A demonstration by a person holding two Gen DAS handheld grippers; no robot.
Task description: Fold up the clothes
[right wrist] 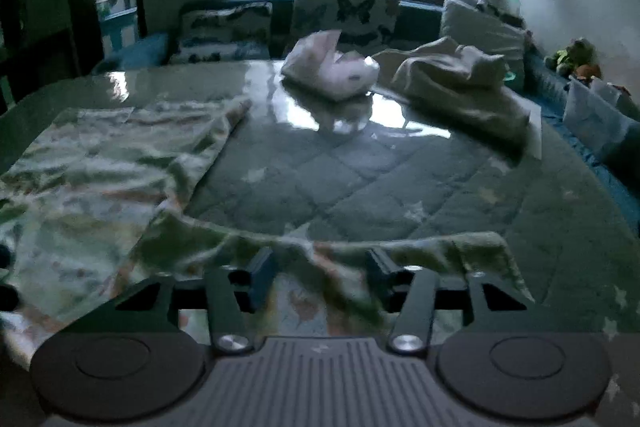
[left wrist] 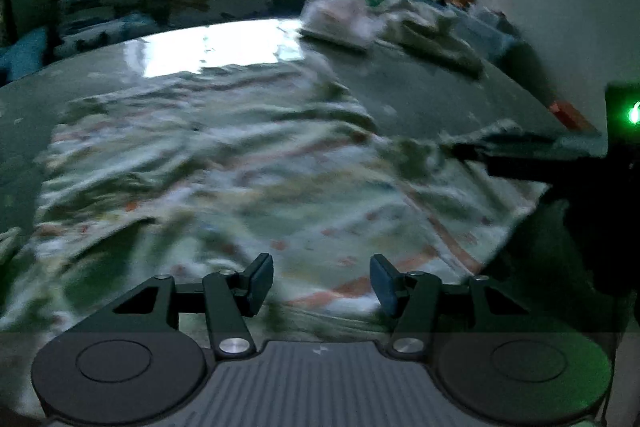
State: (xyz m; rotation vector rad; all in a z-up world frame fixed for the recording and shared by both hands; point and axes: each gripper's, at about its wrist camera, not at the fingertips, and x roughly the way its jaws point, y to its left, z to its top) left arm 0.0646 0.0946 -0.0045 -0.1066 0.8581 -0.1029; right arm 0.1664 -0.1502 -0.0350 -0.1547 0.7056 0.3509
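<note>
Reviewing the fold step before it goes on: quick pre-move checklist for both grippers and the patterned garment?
1. Left gripper free of cloth: ok, jaws apart above the patterned garment, nothing between the pads.
2. Right gripper released: ok, jaws apart; a garment edge lies just ahead of the fingertips, not pinched.
3. Garment flat: not ok, heavily wrinkled, sleeve trailing to the right.
4. Fold area free: ok, bare quilted table cover beyond the garment.
5. Other clothes out of the way: ok, pink bundle and beige heap sit at the far end.
6. Image sharp enough to choose a grasp point: not ok, left wrist view is blurred.
</note>
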